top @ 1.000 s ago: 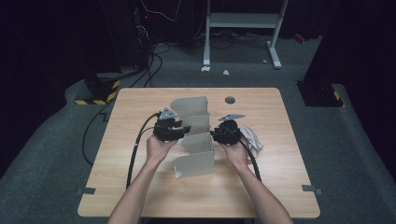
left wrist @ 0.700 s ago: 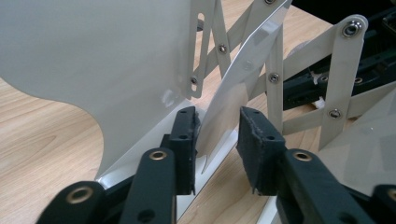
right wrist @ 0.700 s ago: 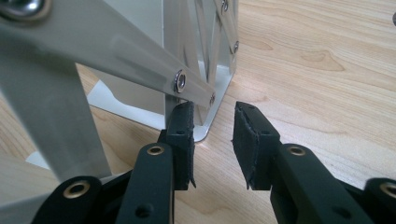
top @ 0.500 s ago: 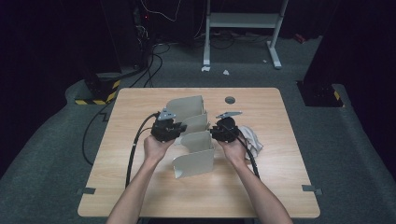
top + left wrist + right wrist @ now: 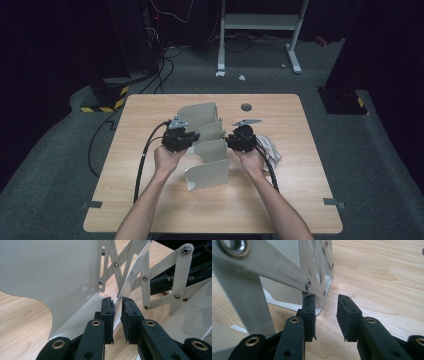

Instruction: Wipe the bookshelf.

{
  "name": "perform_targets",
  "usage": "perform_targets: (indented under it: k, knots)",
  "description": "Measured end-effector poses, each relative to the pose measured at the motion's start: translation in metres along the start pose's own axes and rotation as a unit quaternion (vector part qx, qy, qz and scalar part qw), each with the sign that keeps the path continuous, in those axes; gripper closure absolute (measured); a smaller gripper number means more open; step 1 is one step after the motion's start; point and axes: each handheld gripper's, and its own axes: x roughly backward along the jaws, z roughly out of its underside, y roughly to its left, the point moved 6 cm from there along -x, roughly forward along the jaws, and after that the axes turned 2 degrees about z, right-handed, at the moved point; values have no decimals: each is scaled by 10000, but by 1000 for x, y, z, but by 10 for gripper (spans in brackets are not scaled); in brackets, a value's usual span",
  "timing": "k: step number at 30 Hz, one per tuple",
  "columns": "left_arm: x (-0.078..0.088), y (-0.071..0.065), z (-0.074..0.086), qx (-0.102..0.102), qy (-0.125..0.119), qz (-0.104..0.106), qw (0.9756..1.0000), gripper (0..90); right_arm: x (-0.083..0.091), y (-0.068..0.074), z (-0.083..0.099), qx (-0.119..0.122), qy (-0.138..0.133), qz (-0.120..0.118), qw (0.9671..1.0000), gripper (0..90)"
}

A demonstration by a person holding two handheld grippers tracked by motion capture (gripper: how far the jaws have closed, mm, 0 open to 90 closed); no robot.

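Closing on a rack panel (image 5: 119,293), left fingers (image 5: 107,315) pinch it.

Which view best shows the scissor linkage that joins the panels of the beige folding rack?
The left gripper view: the crossed, riveted bars of the scissor linkage stand sharp beyond the left hand-held gripper, its jaws having just been closing about a panel edge. The right gripper view has a few blurred bars. The high view gives panels, no bars.

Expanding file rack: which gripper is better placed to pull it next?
Left. The left gripper has just been closing on a panel edge of the rack; the right gripper stands open beside it, nothing between its pads.
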Motion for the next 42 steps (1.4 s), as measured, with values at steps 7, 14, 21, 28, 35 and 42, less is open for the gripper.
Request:
perform_targets:
  k: [7,14,21,28,35,42]
  knots:
    - [-1,-1,0,-18,-30,13,10000,813,4,-3,-1,-25,-56,-10,10000,652]
    - [-2,-1,0,3,-47,-8,10000,823,6,-4,1,-17,-66,-3,10000,617]
    - [-2,-2,-1,12,-75,-49,10000,828,8,-7,5,-27,-112,-2,9999,606]
    - [-4,-3,-2,44,-104,-114,9999,841,11,-12,14,-65,-102,23,9999,598]
    - [-6,-3,-3,87,-111,-180,9997,851,21,-18,25,-102,-166,70,9998,593]
    - [-9,-4,-5,187,-146,-286,9993,862,34,-23,42,-123,-233,112,9996,588]
